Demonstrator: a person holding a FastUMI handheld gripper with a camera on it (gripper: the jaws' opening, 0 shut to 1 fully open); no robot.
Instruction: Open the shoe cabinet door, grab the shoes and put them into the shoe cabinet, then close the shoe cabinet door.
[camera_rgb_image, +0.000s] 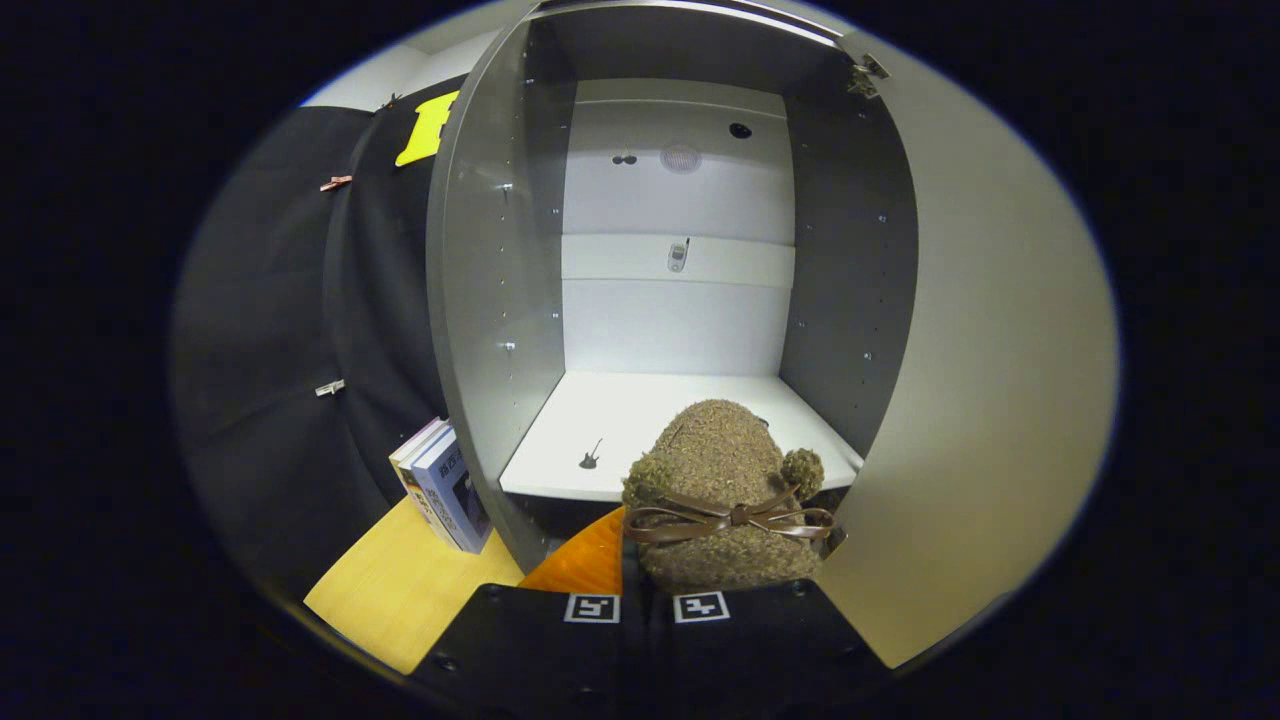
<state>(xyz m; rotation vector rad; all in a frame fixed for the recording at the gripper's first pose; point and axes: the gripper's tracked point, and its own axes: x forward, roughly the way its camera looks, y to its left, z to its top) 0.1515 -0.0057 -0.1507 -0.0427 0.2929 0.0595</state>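
A fuzzy brown shoe (725, 490) with a dark brown bow sits between my fingers, and my gripper (645, 600) is shut on it. The shoe's toe points into the open shoe cabinet (500, 300) and reaches over the front edge of the white bottom shelf (620, 420). The cabinet door (1000, 380) stands swung open to the right of the shoe. The part of the shoe held inside the gripper is hidden.
Grey side walls close in the shelf on both sides. A small guitar-shaped mark (590, 455) lies on the shelf left of the shoe. Books (445, 485) lean against the cabinet's outer left side on a wooden surface (400, 585). An orange patch (585, 560) lies below the shelf edge.
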